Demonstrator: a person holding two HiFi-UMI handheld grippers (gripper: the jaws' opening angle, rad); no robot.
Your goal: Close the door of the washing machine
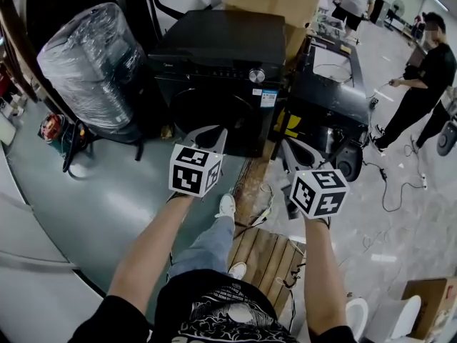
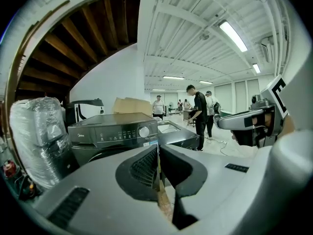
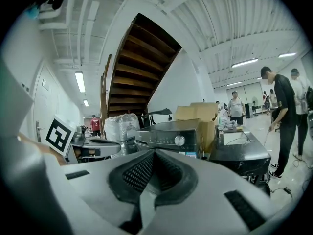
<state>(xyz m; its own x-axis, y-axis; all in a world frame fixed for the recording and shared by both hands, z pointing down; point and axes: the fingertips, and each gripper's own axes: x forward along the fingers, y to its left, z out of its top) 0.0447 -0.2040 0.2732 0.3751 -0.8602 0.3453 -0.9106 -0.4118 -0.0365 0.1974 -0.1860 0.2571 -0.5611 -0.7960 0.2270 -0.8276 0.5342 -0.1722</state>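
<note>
You can read no text here with certainty. The small logo (image 2: 79,129) on the washing machine (image 1: 221,48) and the sticker (image 1: 268,98) beside its knob (image 1: 256,76) are too small to make out.

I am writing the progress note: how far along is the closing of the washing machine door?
Done, it seems: the round door sits flush in the front of the washing machine. In hand: nothing; the left gripper and the right gripper are both shut, empty and clear of the machine. Left: probably only a check that it latched.
</note>
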